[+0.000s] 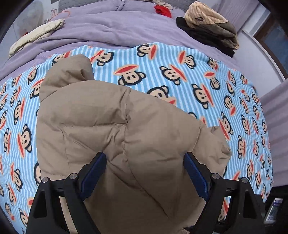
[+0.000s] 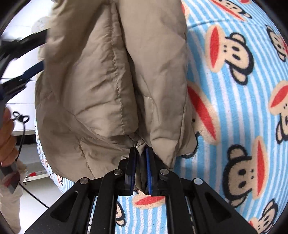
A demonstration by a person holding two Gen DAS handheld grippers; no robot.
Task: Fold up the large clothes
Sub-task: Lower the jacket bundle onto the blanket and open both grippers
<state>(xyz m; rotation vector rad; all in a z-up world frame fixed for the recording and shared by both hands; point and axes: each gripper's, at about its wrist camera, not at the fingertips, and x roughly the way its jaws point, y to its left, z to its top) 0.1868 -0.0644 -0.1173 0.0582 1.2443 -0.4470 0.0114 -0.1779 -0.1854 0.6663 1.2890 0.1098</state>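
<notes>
Two grippers are seen over one tan puffer jacket (image 1: 115,129), which is spread on a blue-striped monkey-print blanket (image 1: 180,72) covering the near part of a bed. Left of the jacket, far back on the lilac duvet (image 1: 111,25), a folded cream garment (image 1: 37,34) is laid. The jacket's collar end is turned toward the duvet, and its quilted body is draped toward the camera. Directly above the jacket's near part, the left gripper (image 1: 144,158) is held with its blue-padded jaws spread wide; no fabric is pinched between them. Right of the jacket, beyond the blanket's far edge, a stack of folded clothes (image 1: 208,30) topped by a striped beige piece is placed, with a red item (image 1: 162,10) near it.

In the right wrist view, a hand (image 2: 7,136) is visible left of the jacket (image 2: 111,72). At the jacket's lower edge, the right gripper (image 2: 141,153) is clamped on a bunched fold of the tan fabric, over the blanket (image 2: 234,108).
</notes>
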